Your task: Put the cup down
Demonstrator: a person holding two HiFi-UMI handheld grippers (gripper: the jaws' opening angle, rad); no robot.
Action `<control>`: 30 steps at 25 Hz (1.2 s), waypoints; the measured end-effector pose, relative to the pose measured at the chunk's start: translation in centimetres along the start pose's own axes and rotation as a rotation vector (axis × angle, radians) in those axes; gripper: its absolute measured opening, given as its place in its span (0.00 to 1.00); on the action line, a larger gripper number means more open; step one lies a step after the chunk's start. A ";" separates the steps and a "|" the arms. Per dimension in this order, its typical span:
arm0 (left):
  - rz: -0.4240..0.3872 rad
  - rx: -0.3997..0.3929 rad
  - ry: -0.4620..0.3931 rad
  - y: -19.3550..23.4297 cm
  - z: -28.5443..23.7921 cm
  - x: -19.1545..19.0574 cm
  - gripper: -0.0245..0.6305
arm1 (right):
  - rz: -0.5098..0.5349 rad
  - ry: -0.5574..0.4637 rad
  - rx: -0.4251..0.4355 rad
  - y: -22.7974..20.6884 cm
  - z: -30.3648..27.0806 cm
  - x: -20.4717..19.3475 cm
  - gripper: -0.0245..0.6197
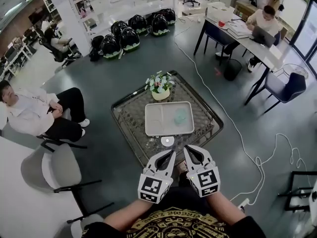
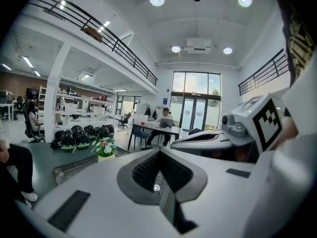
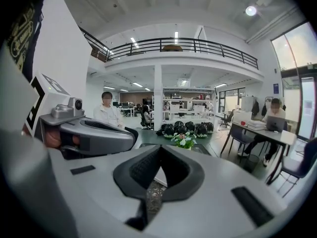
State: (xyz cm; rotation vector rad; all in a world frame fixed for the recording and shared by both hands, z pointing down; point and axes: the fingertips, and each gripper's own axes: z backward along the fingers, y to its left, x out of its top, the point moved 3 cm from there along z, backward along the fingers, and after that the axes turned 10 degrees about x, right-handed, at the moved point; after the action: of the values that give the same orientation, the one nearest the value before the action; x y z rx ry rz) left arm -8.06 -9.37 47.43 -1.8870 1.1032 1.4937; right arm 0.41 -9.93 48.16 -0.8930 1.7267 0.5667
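Your left tongs (image 1: 170, 154) and right tongs (image 1: 188, 149) hang side by side, close together but not touching. Their tips point away from you over the near edge of the low table (image 1: 130, 114). Both pairs are closed with nothing between the jaws, and each gripper view shows its 2 pads meeting at the tip. The cup (image 1: 181, 115), pale green and see-through, rests ahead of both tips on the right half of the white tray (image 1: 156, 118). It is slightly nearer the right tongs and well apart from either pair. 1 small round white disc (image 1: 167, 141) lies just beyond the tips, between them and the tray. A pot of flowers (image 1: 159, 86) sits past the tray's far edge.
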 end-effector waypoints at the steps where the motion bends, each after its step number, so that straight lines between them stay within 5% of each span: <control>1: 0.000 0.003 -0.003 0.0 0.7 0.2 0.03 | -0.003 0.000 -0.001 0.5 0.4 0.2 0.05; 16: -0.023 0.032 -0.033 -2.9 4.2 0.9 0.03 | 0.006 -0.001 0.024 2.5 5.3 0.5 0.05; 30: -0.049 0.120 -0.044 -12.7 1.9 1.2 0.03 | 0.058 -0.033 0.111 -2.4 13.2 -0.9 0.05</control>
State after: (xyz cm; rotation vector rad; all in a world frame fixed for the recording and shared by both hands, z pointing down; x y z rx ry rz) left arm 1.45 -1.24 44.49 -1.7793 1.0934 1.4035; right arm 10.24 -1.37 44.86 -0.7533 1.7411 0.5154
